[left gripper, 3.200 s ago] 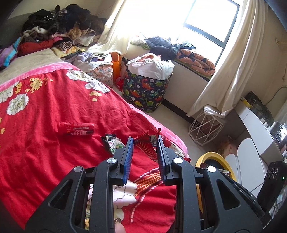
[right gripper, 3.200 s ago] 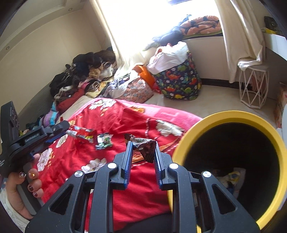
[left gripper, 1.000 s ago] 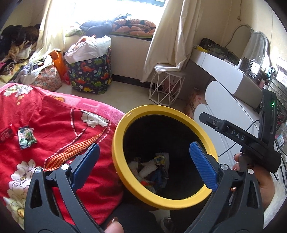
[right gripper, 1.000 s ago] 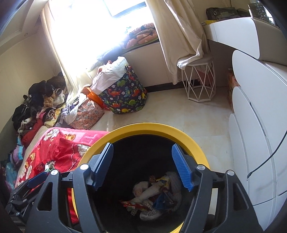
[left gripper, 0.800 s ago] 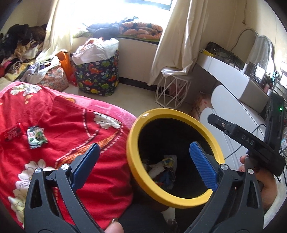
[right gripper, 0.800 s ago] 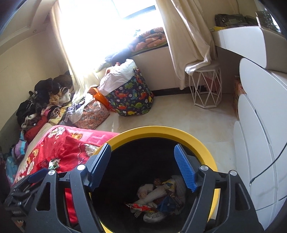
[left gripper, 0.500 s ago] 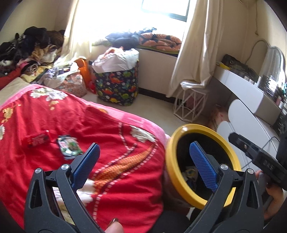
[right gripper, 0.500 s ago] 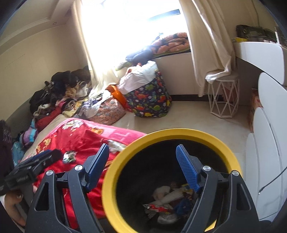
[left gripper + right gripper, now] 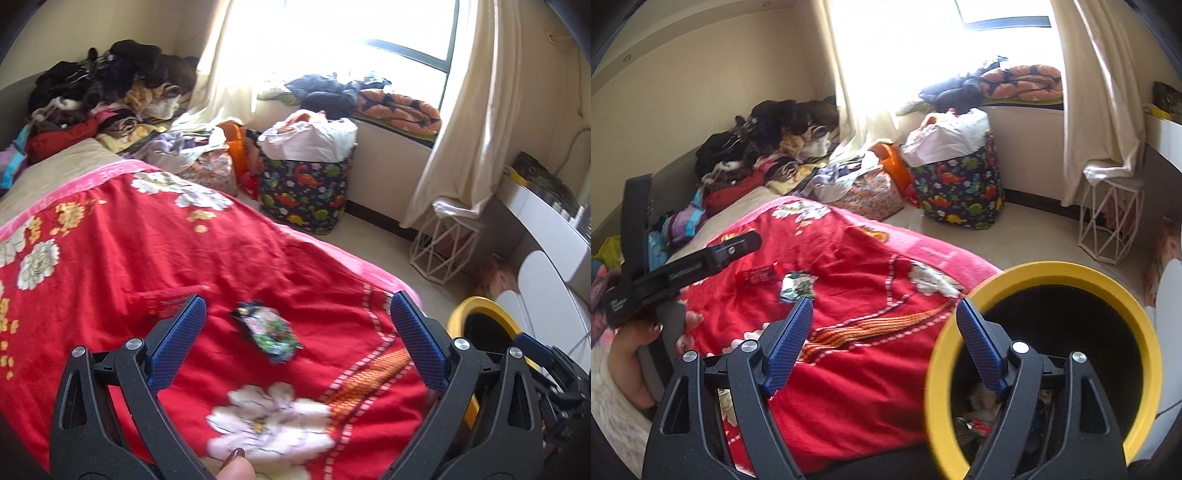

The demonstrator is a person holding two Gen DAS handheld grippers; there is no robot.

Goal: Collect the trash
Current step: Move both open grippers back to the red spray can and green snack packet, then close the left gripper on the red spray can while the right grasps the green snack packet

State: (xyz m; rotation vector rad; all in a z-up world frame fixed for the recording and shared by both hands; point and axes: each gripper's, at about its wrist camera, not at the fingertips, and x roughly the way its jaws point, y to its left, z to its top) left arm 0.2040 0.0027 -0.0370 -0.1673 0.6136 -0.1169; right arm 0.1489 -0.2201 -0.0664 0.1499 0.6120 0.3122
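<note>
In the left wrist view, the left tongs hung over the bed with the jaws wide apart and nothing between them. A small green wrapper lay on the red cover almost midway between the blue pads, and a red packet lay just beside the left pad, hard to pick out against the cloth. The yellow-rimmed bin stood off the foot of the bed at the lower right, partly behind the right pad.

In the right wrist view, the right tongs were also spread apart and empty, held over the edge of the bed next to the bin. Scraps of trash showed at the bottom of the bin, so part of the job looked done. The wrapper and the packet lay side by side further up the cover, well apart from the bin. The left tongs showed at the far left in the person's hand, above the cover and near the two pieces; their jaws could not be read from this side.

As far as could be judged, two pieces were left on the bed, and the wrapper looked the nearer one for the left tongs.
</note>
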